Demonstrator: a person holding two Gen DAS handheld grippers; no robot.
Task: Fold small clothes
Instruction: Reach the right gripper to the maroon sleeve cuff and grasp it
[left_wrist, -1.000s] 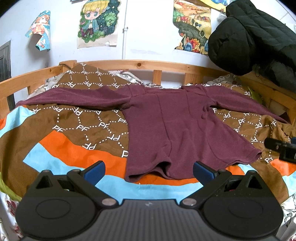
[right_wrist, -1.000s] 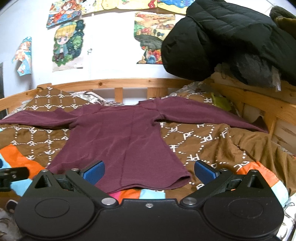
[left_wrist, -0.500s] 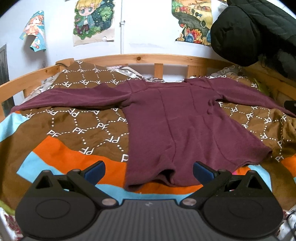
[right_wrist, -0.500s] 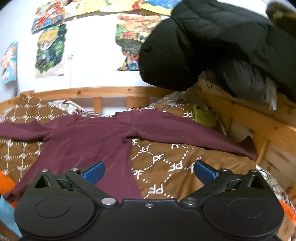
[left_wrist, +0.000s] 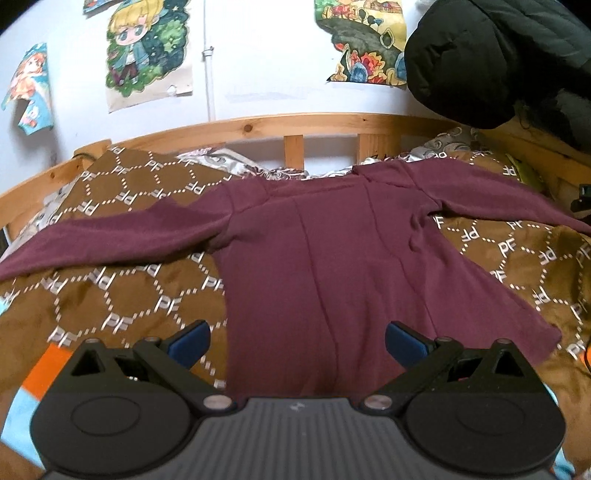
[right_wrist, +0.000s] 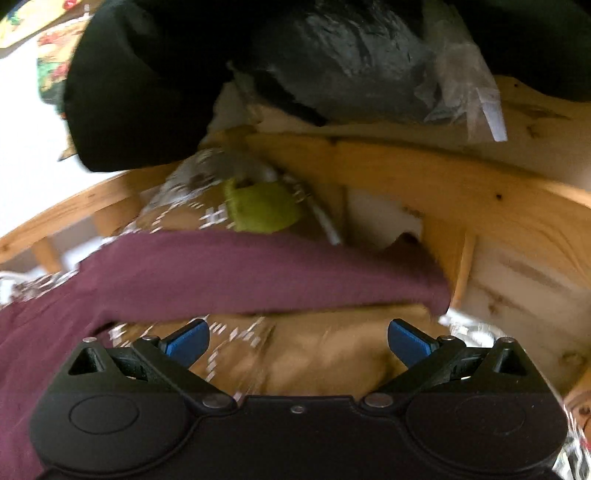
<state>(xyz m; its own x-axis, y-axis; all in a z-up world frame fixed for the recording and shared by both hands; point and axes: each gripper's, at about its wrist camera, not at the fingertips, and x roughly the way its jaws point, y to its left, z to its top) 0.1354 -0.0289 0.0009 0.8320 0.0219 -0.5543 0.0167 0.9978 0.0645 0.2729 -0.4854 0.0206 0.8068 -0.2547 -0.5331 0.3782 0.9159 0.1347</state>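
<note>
A maroon long-sleeved top (left_wrist: 332, 266) lies flat on the bed, both sleeves spread out to the sides. My left gripper (left_wrist: 297, 341) is open and empty, low over the top's body near its hem. My right gripper (right_wrist: 297, 341) is open and empty, over the brown blanket just short of the top's right sleeve (right_wrist: 258, 273), whose cuff ends near the wooden side rail. The right wrist view is motion-blurred.
The bed has a brown patterned blanket (left_wrist: 122, 295) and a wooden headboard (left_wrist: 295, 127). A black jacket (left_wrist: 498, 59) hangs at upper right and looms over the right gripper (right_wrist: 155, 74). A wooden side rail (right_wrist: 498, 206) and a green item (right_wrist: 262, 210) lie past the sleeve.
The left gripper moved forward over the top's lower body. The right gripper swung right and forward to the right sleeve, close to the side rail. Both stayed open.
</note>
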